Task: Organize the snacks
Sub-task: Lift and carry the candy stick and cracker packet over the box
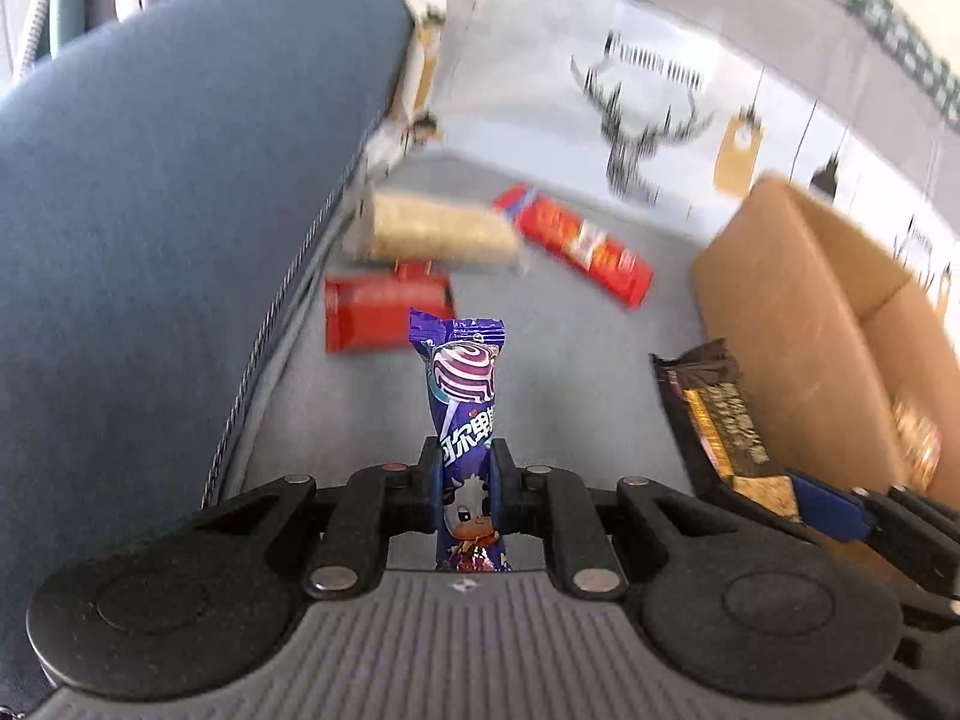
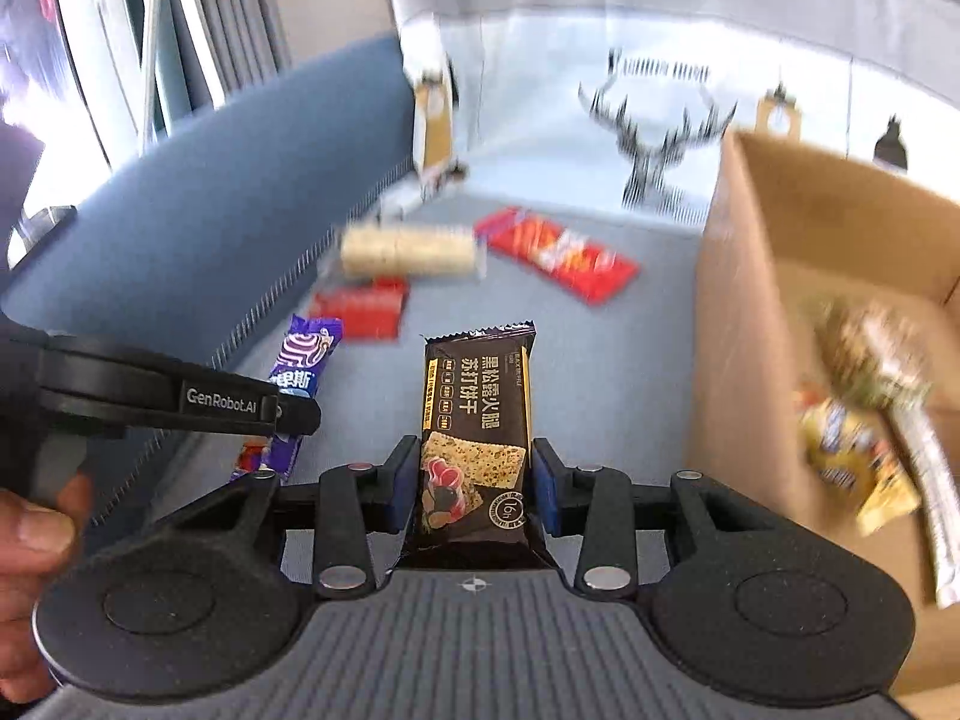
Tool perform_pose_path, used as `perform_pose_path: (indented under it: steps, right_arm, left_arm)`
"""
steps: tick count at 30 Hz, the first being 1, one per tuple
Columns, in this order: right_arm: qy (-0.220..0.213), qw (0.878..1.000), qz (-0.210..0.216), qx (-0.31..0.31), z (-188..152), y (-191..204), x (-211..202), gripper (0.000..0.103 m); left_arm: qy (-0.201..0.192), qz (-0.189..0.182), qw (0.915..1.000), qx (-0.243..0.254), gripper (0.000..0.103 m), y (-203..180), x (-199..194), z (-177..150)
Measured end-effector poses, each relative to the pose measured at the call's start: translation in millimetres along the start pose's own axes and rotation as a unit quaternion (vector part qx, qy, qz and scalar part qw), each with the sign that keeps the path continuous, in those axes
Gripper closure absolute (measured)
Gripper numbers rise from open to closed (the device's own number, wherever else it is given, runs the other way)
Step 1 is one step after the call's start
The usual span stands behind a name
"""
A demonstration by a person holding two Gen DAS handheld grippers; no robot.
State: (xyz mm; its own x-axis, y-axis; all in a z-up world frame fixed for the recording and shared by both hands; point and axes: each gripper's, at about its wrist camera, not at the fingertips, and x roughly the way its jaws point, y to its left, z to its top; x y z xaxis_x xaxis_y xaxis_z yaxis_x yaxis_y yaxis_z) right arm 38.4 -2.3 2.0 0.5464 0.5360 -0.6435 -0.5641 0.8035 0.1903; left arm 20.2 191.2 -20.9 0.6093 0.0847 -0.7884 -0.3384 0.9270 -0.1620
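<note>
- The left gripper [image 1: 467, 483] has its fingers closed on a purple candy packet [image 1: 465, 414]. The packet stands up between them with its long axis pointing forward along the fingers, and its crimped top end is free above the grey seat [image 1: 576, 360].
- The right gripper [image 2: 474, 480] clamps a dark cracker packet [image 2: 477, 426] in the same way — the long axis runs forward, and the fingers press on its two long edges near the lower half.
- The cardboard box [image 2: 750, 300] lies to the right of both grippers. Its open top faces the right wrist camera, and some wrapped snacks [image 2: 870, 420] are already inside.
- The right gripper is clearly the nearer one to the box; the box wall is just beside its right finger. The left gripper is on the far side of it, so I judge that the cracker packet should go into the box first, by a move to the right over the wall.
- Other snacks wait on the seat ahead — a pale wafer bar [image 1: 438, 228], a long red packet [image 1: 576, 240] and a small red packet [image 1: 384, 312] near the blue backrest [image 1: 180, 180].
- The background is blurred.
</note>
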Motion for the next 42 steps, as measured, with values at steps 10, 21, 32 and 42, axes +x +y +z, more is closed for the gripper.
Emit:
perform_pose_path:
  steps: [10,21,32,42]
  right_arm:
    - [-0.100,0.995,0.020,0.009,18,-39,-54,0.062]
    - [-0.163,0.986,-0.010,-0.022,17,-77,-85,0.062]
    - [-0.210,0.971,-0.097,0.062,14,-156,-110,0.062]
    - [-0.226,0.949,-0.185,0.119,7,-203,-122,0.062]
  left_arm:
    - [-0.111,-0.035,0.9931,-0.009,0.088,-28,-32,18]
    - [-0.151,-0.086,0.9847,0.007,0.088,-77,-32,26]
    - [-0.198,-0.165,0.9644,0.059,0.088,-148,-34,23]
    - [-0.227,-0.206,0.9431,0.130,0.088,-212,-37,8]
